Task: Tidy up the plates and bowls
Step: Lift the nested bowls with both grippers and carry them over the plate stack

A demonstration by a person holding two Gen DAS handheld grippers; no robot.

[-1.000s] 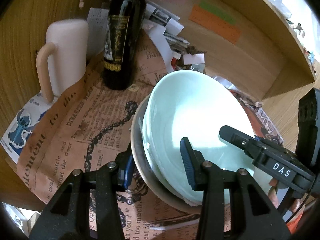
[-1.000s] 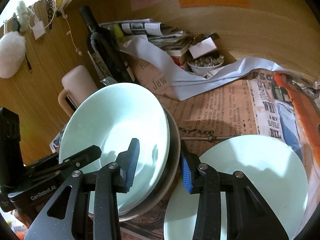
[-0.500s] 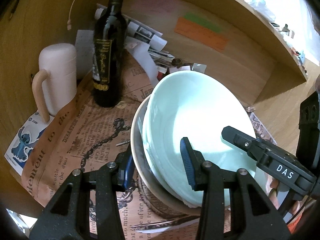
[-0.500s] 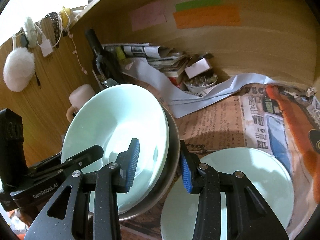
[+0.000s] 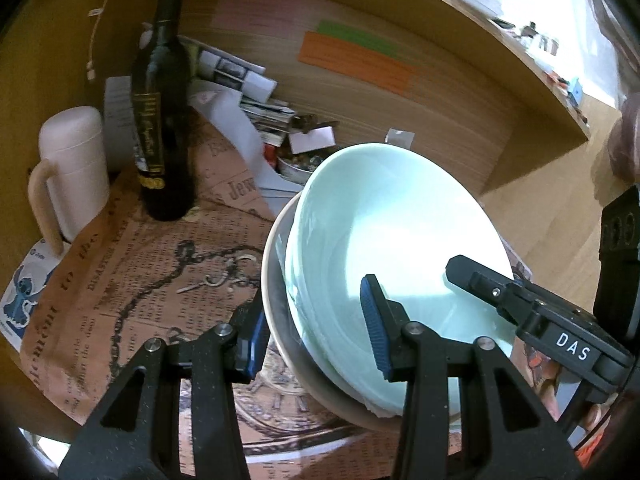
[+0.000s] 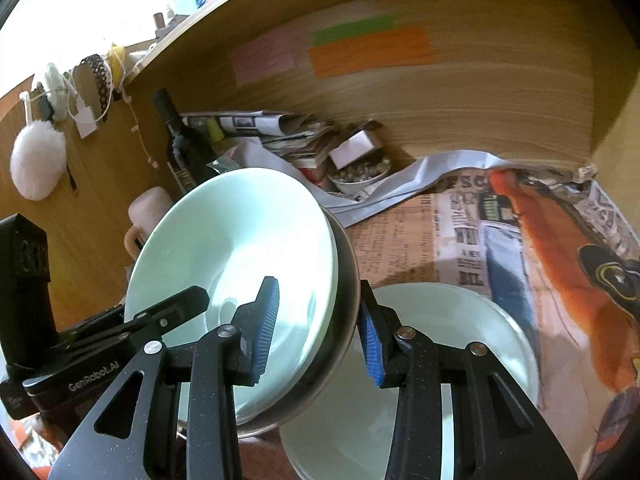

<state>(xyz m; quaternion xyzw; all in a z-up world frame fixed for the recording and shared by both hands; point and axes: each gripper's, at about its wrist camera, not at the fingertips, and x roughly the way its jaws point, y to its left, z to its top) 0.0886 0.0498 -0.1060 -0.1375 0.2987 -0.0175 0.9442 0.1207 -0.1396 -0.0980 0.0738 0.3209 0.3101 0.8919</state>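
A stack of a pale green bowl [image 5: 392, 232] nested in a metal bowl [image 5: 276, 280] is held up above the table. My left gripper [image 5: 316, 336] is shut on the stack's left rim. My right gripper [image 6: 316, 336] is shut on the stack's right rim, with the green bowl [image 6: 248, 248] and the metal rim [image 6: 344, 280] between its pads. In the left wrist view the right gripper [image 5: 516, 304] shows at the right. A pale green plate [image 6: 440, 360] lies on the table below the right gripper.
A dark wine bottle [image 5: 160, 132] and a pink mug [image 5: 72, 168] stand at the left. Papers and a small bowl of bits [image 6: 360, 172] lie by the wooden back wall [image 6: 480, 92]. Printed newspaper [image 5: 132, 280] covers the table.
Both grippers have lifted the bowl stack higher; the table, bottle and plate look further below. The grips have not changed.
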